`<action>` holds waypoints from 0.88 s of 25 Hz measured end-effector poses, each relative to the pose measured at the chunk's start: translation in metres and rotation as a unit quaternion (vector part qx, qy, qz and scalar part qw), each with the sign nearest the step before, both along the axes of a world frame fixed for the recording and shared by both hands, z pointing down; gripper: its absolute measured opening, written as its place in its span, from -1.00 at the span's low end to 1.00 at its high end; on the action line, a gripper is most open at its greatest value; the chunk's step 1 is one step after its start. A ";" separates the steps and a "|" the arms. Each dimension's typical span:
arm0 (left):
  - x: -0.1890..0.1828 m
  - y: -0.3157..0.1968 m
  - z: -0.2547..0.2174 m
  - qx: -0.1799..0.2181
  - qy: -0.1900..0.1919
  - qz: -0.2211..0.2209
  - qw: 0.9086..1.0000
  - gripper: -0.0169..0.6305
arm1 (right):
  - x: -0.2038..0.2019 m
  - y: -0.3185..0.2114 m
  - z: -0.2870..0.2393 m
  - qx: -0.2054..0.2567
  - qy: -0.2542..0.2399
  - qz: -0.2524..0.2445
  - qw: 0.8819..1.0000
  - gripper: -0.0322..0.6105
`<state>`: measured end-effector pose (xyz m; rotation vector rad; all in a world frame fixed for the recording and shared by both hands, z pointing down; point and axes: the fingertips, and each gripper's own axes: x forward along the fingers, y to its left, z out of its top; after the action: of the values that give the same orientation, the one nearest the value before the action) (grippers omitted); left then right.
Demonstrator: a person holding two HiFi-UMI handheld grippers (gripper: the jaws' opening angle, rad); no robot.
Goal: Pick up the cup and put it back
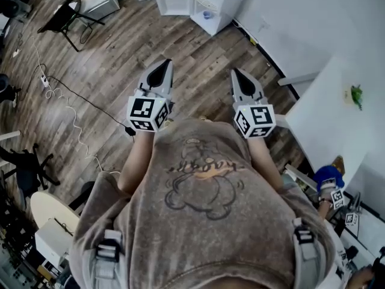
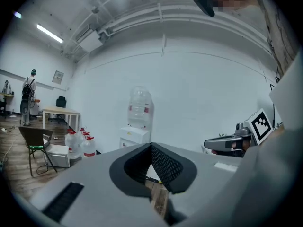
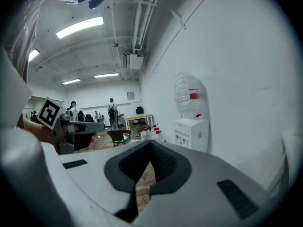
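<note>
No cup shows in any view. I hold both grippers side by side in front of my chest, above the wooden floor, pointing forward. My left gripper is shut, its black pads meeting at the tip with nothing between them. My right gripper is also shut and empty, its pads pressed together. The right gripper shows in the left gripper view, and the left gripper shows in the right gripper view.
A white table stands to my right with a small green thing on it. A water dispenser stands against the white wall ahead, with water jugs and a chair to its left. Cables lie on the floor at left.
</note>
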<state>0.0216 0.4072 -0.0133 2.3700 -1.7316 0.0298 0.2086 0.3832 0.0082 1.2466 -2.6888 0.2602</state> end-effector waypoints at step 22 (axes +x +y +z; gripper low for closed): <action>-0.020 -0.129 0.018 -0.009 -0.017 0.000 1.000 -0.94 | -0.040 -0.121 0.026 -0.017 -0.009 -0.044 0.999 -0.89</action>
<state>0.0021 0.2781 0.0048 2.3706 -1.7385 0.0868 0.1690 0.2621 0.0340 1.1178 -2.7346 0.3067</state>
